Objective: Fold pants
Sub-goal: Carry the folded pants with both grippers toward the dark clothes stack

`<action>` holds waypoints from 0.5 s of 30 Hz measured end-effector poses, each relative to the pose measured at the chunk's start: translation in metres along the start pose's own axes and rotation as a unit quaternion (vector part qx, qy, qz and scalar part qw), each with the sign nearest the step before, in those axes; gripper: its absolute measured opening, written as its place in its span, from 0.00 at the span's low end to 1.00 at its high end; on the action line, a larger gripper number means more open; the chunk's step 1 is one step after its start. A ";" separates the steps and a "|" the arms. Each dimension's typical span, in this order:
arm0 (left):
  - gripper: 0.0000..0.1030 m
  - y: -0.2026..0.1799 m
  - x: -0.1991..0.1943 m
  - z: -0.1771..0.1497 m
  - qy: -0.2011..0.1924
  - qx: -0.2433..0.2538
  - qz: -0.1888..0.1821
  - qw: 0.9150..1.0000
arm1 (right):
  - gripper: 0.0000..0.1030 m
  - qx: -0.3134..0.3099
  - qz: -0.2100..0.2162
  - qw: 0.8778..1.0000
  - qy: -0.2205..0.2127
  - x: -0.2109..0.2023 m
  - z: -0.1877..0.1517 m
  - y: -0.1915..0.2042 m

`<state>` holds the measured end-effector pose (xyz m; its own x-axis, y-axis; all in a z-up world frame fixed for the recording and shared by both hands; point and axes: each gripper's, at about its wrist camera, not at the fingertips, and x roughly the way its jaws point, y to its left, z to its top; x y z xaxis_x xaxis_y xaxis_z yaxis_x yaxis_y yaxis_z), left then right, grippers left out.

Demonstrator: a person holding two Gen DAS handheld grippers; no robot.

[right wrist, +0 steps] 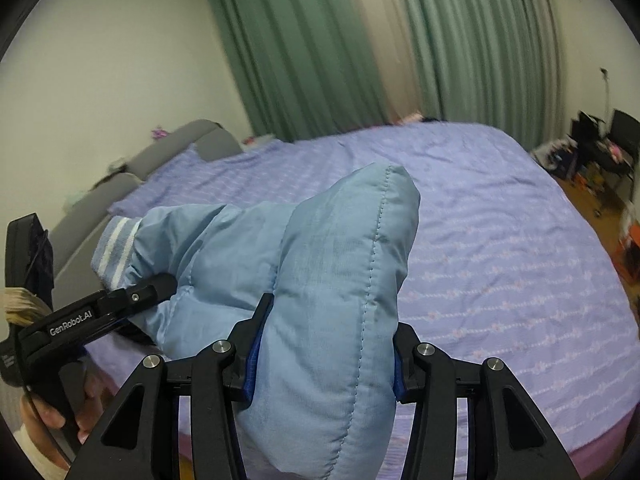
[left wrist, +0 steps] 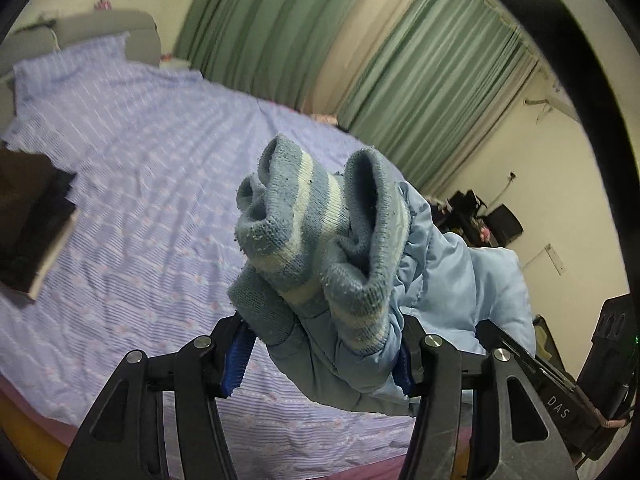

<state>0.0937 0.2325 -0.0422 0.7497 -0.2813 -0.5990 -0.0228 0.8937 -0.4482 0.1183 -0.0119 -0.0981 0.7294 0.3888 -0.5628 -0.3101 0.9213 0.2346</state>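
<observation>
Light blue padded pants [left wrist: 472, 280] with striped knit cuffs [left wrist: 316, 224] hang in the air above the bed. My left gripper [left wrist: 320, 356] is shut on the pants at the cuff end, the bunched cuffs sticking up past its fingers. My right gripper [right wrist: 324, 356] is shut on a folded padded part of the pants [right wrist: 336, 280]. In the right wrist view the left gripper [right wrist: 132, 300] shows at the left, held by a hand, gripping the cuff end [right wrist: 114, 250]. The right gripper's body shows at the lower right of the left wrist view [left wrist: 552, 396].
A wide bed with a purple striped sheet [right wrist: 500, 240] lies below both grippers. A dark folded stack [left wrist: 32, 232] sits on its left side. A grey headboard [right wrist: 176, 152] and green curtains [right wrist: 460, 40] stand behind. Cluttered chairs [right wrist: 600, 148] stand at the far right.
</observation>
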 end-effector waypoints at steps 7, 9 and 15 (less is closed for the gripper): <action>0.55 -0.003 -0.062 0.000 -0.044 0.013 0.021 0.999 | 0.46 -0.013 0.039 0.999 -0.024 -0.036 0.002 0.029; 0.54 0.004 -0.076 0.003 -0.054 0.008 0.022 0.998 | 0.46 -0.022 0.046 0.998 -0.027 -0.042 0.004 0.042; 0.54 0.049 -0.119 0.013 -0.091 0.006 0.025 0.995 | 0.46 -0.044 0.062 0.996 -0.041 -0.049 0.007 0.104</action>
<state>0.0119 0.3143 0.0153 0.8557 -0.1693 -0.4889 -0.0554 0.9095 -0.4120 0.0551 0.0648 -0.0403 0.7277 0.5025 -0.4669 -0.4512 0.8633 0.2260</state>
